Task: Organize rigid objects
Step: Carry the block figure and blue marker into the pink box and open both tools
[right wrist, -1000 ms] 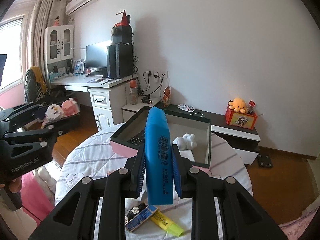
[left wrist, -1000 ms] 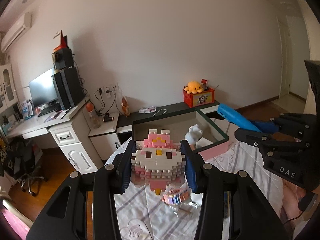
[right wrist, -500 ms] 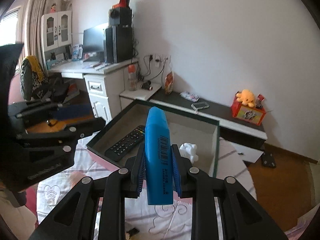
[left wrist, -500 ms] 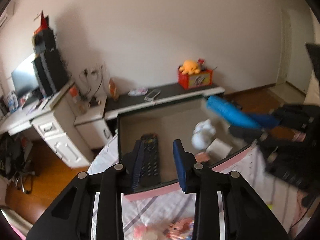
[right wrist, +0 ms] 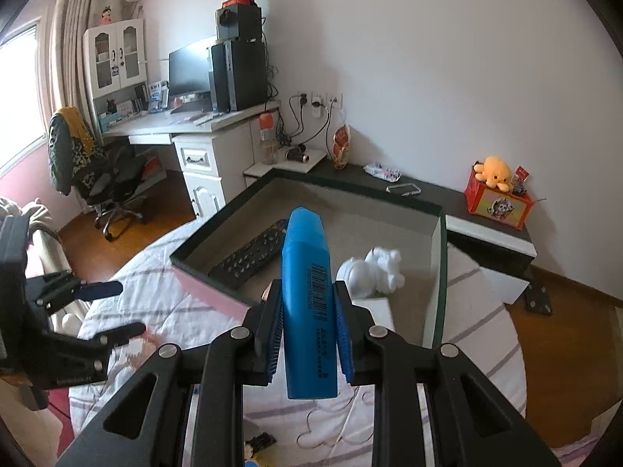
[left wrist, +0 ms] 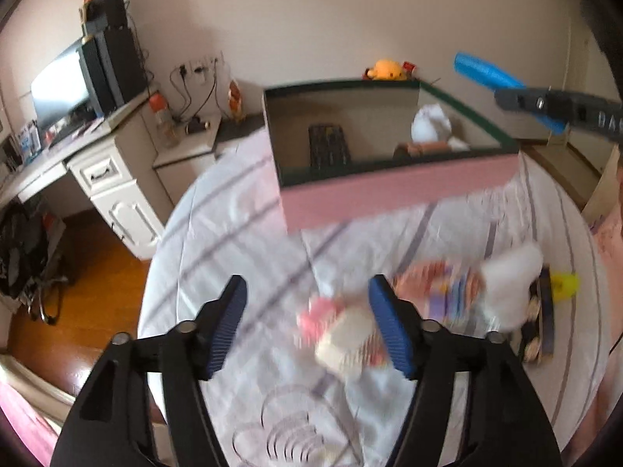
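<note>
Beyond left claw (left wrist: 307,321): blurred brick toy (left wrist: 342,336); right view hides most.

Blue marker (right wrist: 308,295) with a black barcode; box (left wrist: 397,190) pink outside, dark green at the rim, beige inside; black remote (right wrist: 249,258); white figurine (right wrist: 370,272); white bedspread (left wrist: 233,233) with grey-purple stripes; pink-and-white brick toy (left wrist: 342,334); blue-ribbed pads (right wrist: 344,334) on black grippers

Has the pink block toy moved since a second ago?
Yes. The pink block toy, earlier clamped in the left gripper level with the box, now lies below it on the bedspread.
</note>
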Tool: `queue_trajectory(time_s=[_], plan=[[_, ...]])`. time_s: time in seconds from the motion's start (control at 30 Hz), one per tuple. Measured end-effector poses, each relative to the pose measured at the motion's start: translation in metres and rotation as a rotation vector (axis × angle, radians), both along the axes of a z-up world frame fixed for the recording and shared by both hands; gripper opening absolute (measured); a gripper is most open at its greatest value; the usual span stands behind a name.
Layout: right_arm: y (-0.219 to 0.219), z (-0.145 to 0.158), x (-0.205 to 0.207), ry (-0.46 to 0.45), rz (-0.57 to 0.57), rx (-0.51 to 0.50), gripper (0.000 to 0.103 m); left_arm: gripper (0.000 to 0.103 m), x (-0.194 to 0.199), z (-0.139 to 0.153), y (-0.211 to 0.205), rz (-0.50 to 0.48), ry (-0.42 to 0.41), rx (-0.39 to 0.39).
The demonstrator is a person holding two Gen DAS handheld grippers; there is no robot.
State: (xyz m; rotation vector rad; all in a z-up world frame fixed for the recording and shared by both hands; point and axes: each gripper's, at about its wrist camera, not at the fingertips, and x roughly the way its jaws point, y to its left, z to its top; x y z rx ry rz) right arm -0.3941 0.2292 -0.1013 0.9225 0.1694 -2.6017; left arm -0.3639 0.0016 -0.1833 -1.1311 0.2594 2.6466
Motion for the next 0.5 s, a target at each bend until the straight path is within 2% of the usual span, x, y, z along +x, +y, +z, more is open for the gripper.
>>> queue_trajectory(time_s=[0.17,0.23,0.27,0.3,0.33,0.4,0.5], plan=[[-0.001,-0.002,0.008,-0.012,-0.001,-0.007,0.024,0.086,0.005,-0.019,0.001,0.003,-0.038,0.020],[-0.001,-0.002,0.011,-0.012,-0.006,-0.006,0.024,0.084,0.004,-0.024,0.004,0.009,-0.051,0.027],[-0.001,-0.003,0.012,-0.015,-0.008,-0.007,0.024,0.079,0.002,-0.027,0.007,0.007,-0.049,0.029],[0.000,-0.002,0.013,-0.018,-0.012,-0.008,0.024,0.064,0.001,-0.029,0.009,-0.005,-0.055,0.034],[-0.001,-0.002,0.013,-0.019,-0.015,-0.008,0.024,0.056,-0.001,-0.033,0.013,-0.020,-0.077,0.034],[0.000,-0.001,0.016,-0.018,-0.021,0.002,0.024,0.033,0.001,-0.030,0.017,-0.023,-0.062,0.025],[0.001,0.000,0.017,-0.015,-0.028,0.007,0.024,0.033,-0.002,-0.017,0.015,0.003,-0.033,0.016]])
